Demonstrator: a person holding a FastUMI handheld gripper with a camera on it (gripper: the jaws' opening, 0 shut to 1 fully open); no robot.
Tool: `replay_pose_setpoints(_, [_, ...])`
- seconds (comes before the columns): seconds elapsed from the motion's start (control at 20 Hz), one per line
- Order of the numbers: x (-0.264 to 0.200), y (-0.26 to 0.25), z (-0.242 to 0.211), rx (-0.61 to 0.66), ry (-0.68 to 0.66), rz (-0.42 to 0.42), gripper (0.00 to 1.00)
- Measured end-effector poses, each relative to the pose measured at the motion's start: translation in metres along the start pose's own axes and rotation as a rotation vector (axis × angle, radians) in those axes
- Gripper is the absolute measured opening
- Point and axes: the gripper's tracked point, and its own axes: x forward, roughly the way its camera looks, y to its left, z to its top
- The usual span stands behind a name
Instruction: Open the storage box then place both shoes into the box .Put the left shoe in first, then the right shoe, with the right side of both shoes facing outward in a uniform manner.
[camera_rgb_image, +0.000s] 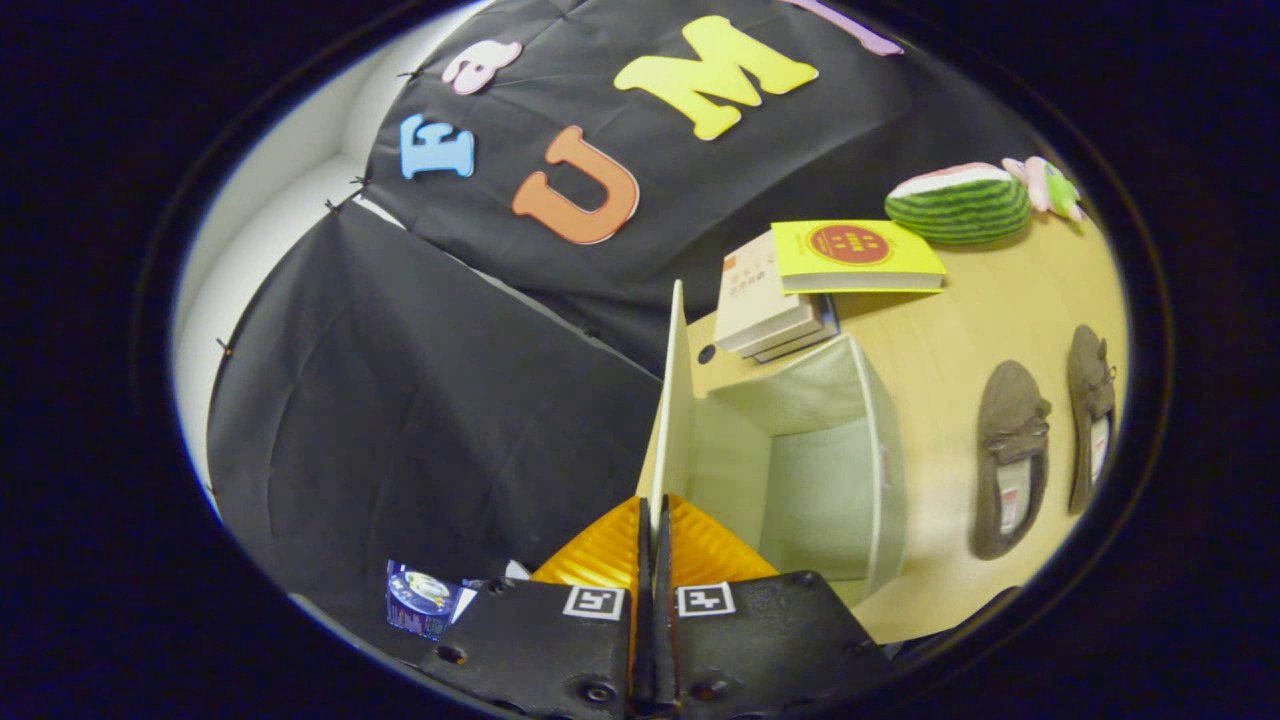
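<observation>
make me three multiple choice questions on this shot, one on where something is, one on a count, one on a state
1. Where do the books lie?
A. inside the storage box
B. on the table just behind the storage box
C. on top of the shoes

2. How many shoes are on the table?
A. one
B. two
C. three

3. What state is the storage box in?
A. open, lid raised, nothing inside
B. closed
C. open with one shoe inside

Answers:
1 B, the stack sits on the tabletop beyond the box's far wall.
2 B, the near shoe and the far shoe lie side by side next to the box.
3 A, the gripper is closed on the upright lid and the inside shows bare walls.
</observation>
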Motion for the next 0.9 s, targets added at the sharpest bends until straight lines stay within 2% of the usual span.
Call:
replay_pose_setpoints(0.2, [0.027, 0.045, -0.012, -0.035, -0.007, 0.022, 0.06])
replay_pose_setpoints(0.4, [0.048, 0.076, -0.022, -0.076, -0.005, 0.034, 0.15])
replay_pose_setpoints(0.5, [0.055, 0.087, -0.026, -0.081, -0.004, 0.043, 0.27])
replay_pose_setpoints(0.55, [0.055, 0.088, -0.028, -0.080, -0.004, 0.037, 0.40])
replay_pose_setpoints(0.65, [0.055, 0.086, -0.029, -0.082, -0.010, 0.022, 0.60])
replay_pose_setpoints(0.75, [0.052, 0.076, -0.026, -0.088, -0.029, -0.018, 0.69])
replay_pose_setpoints(0.9, [0.039, 0.055, -0.021, -0.148, -0.072, -0.107, 0.73])
